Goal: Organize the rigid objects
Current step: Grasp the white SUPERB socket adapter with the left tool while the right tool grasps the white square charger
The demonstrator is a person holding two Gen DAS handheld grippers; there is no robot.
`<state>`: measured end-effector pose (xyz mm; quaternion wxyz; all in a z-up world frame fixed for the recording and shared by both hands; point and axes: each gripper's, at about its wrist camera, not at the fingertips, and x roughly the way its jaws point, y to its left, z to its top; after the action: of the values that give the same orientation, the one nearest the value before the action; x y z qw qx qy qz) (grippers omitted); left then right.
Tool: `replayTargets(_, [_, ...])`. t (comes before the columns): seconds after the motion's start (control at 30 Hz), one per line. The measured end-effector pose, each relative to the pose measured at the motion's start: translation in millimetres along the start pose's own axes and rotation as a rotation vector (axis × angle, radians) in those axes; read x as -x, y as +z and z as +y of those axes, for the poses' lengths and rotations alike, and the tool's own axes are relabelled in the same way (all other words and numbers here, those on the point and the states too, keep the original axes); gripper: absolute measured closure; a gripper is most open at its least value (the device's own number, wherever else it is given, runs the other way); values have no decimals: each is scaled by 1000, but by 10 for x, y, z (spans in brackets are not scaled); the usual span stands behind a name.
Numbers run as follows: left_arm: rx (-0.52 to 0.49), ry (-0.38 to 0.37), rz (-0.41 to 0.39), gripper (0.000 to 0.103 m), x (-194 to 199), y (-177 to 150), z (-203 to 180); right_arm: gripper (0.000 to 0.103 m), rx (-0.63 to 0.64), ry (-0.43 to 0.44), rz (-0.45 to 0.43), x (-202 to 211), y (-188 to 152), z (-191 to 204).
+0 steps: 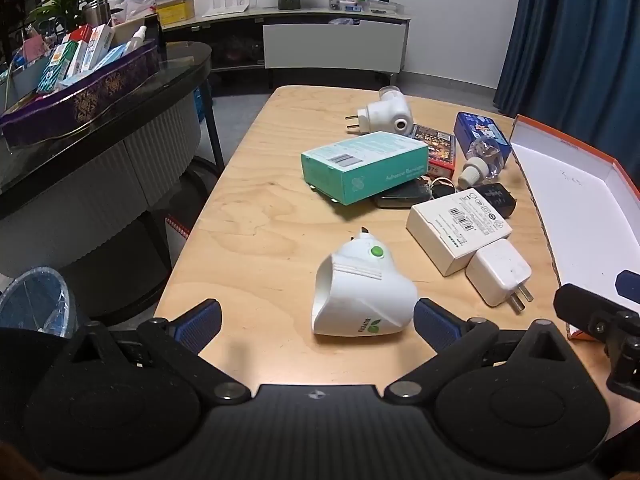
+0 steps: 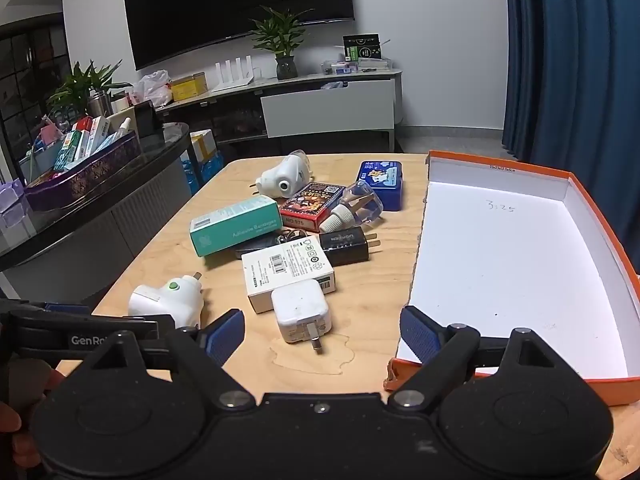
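Wooden tabletop [image 1: 256, 216] is looking cluttered. Left tongs [image 1: 316, 322] are hanging released, with the white plug-in gadget [image 1: 360, 296] lying between the tips. Right tongs [image 2: 322, 330] are gaping too, white charger [image 2: 302, 314] just ahead, orange box [image 2: 600, 224] off to their right.

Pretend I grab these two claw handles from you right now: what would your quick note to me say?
Left gripper: open, holding nothing, with the white plug-in device with the green button lying just ahead between its fingers.
Right gripper: open, holding nothing, with the white charger on the table just ahead of it.
Orange box: at the table's right side, nothing in it.
Still loose on the table: teal bandage box, white carton, black charger, red card pack, blue tin, clear refill bottle, second white plug-in.
Done: nothing sorted yet. Left: everything, presumably into the box.
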<state>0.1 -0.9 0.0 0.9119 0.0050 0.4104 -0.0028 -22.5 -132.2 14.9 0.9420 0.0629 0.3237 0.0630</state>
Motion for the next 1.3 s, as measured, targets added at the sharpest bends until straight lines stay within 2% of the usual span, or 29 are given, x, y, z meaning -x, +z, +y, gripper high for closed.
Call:
replayTargets(0.53, [20,-22,6,0,-92,66,-40,3,6,5,18,-58,-22,7])
replayTargets(0.57, [15,-22,1,0,-109,68,-46,3,6,5,19,-59,-22,8])
replayTargets(0.6, [-3,-5,-39,0,-103,13,1,3,5,4,21,-64,-24,6])
replayTargets(0.67, [-16,-13,-48,0,-120,12,-8,3,1,5,24,-76,-31,-4])
replayTargets(0.97, [-131,17,-33,0,-379,-3,-80,3,-9,9,43,-157,-61,-28])
replayTargets(1.0, [-134,9,-30,6,-408,-6,-79,3,-7,9,45,-172,-63,-31])
replayTargets(1.03, [-125,-13,-22,17,-436,-9,-74,3,-1,10,46,-186,-64,-28])
replayTargets(1.07, [-112,-32,-34,19,-442,-10,-71,3,4,13,50,-202,-58,-26])
replayTargets(1.17, [-120,-50,-70,39,-414,-4,-76,3,20,40,68,-281,-30,-22])
replayTargets(1.3, [-87,-66,-81,39,-399,-13,-38,3,84,67,83,-433,51,31])
